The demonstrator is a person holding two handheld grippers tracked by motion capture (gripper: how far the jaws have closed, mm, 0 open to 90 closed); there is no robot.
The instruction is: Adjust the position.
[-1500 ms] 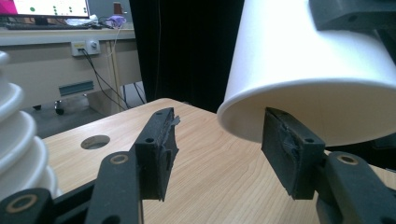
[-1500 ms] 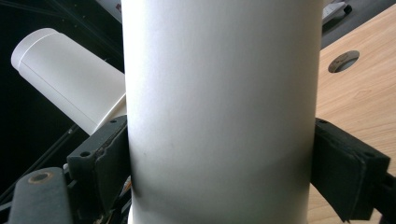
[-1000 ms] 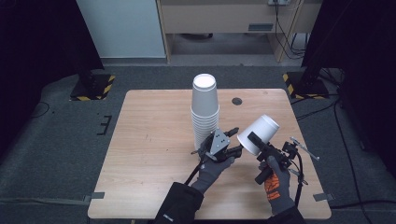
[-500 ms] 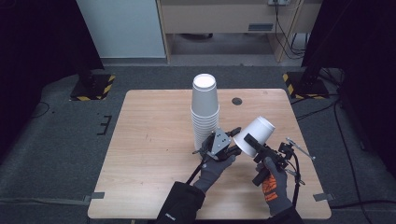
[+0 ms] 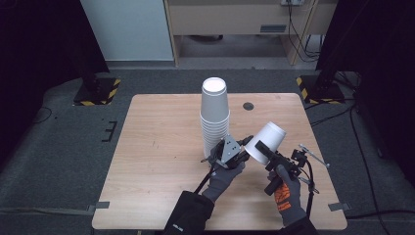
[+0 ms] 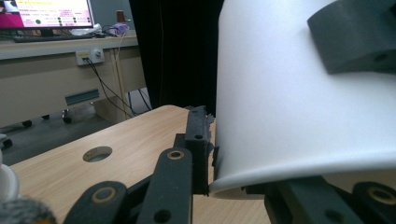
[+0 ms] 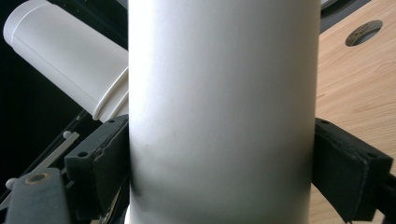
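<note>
High view: a white paper cup point(image 5: 264, 141) is held tilted above the front of the wooden table point(image 5: 161, 161), bottom end up and away, clamped across its wall by the right gripper point(image 5: 262, 149); the left gripper point(image 5: 241, 147) is seen at the cup's rim end, just in front of a tall stack of cups point(image 5: 214, 117) standing upright mid-table. A round hole point(image 5: 248, 105) is seen in the table behind. Left gripper view: the cup's rim point(image 6: 299, 179) is caught between the jaws, which have just been closing, the left pad point(image 6: 198, 149) touching the rim edge. Right gripper view: the cup wall point(image 7: 219, 116) is pressed between both pads point(image 7: 100, 163), jaws wide around it; the stack is seen behind, upper left.
</note>
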